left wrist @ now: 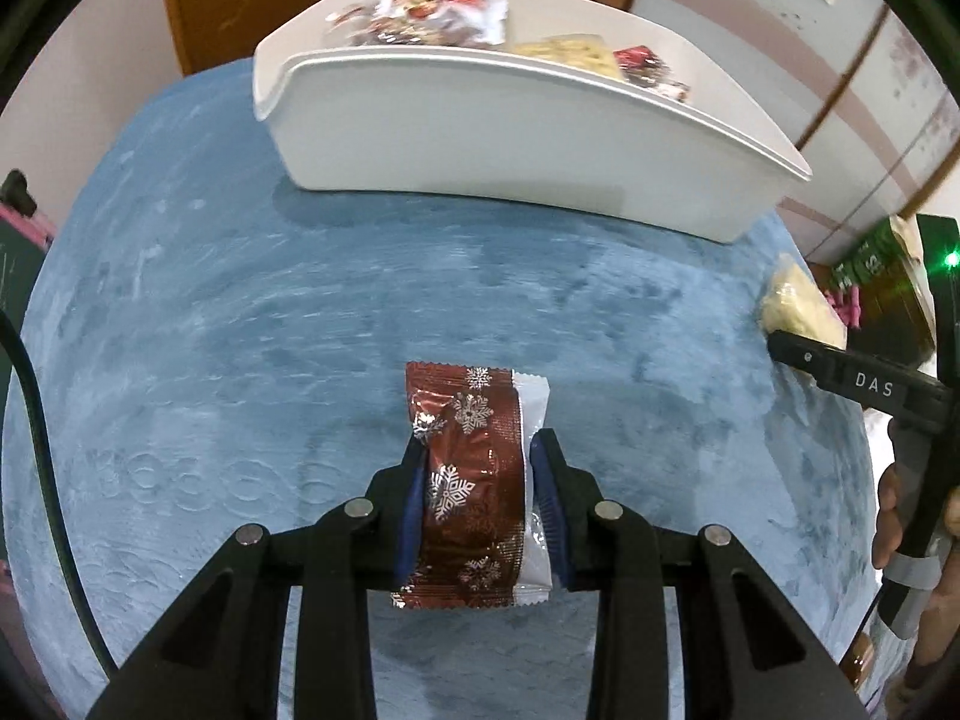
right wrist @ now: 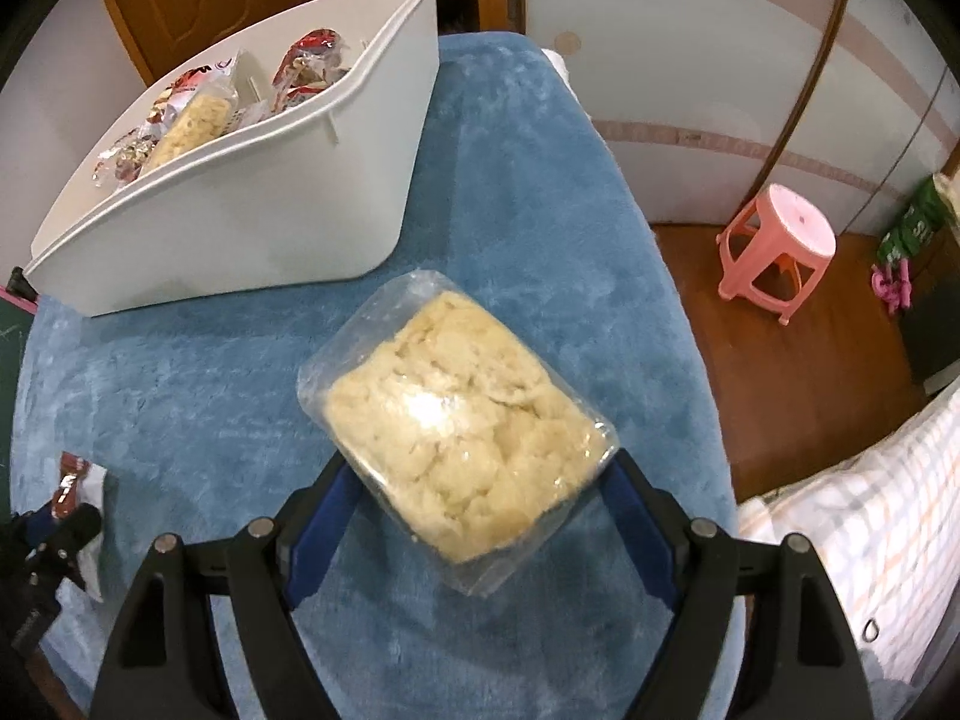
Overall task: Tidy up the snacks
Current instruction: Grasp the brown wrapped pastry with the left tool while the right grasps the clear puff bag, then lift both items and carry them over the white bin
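My left gripper (left wrist: 480,450) is shut on a dark red snack packet with white snowflakes (left wrist: 471,480), held just above the blue cloth. My right gripper (right wrist: 480,474) is shut on a clear pack of pale yellow crackers (right wrist: 462,426); the pack also shows at the right edge of the left wrist view (left wrist: 801,306). A white bin (left wrist: 510,150) stands at the far side of the table and holds several snack packs (left wrist: 432,15). In the right wrist view the bin (right wrist: 252,222) is to the upper left, with snacks (right wrist: 198,120) inside.
The table is covered by a blue plush cloth (left wrist: 240,330). The right gripper's black body (left wrist: 864,384) is at the right of the left wrist view. A pink stool (right wrist: 777,246) stands on the wooden floor to the right. A checked fabric (right wrist: 852,510) lies at the lower right.
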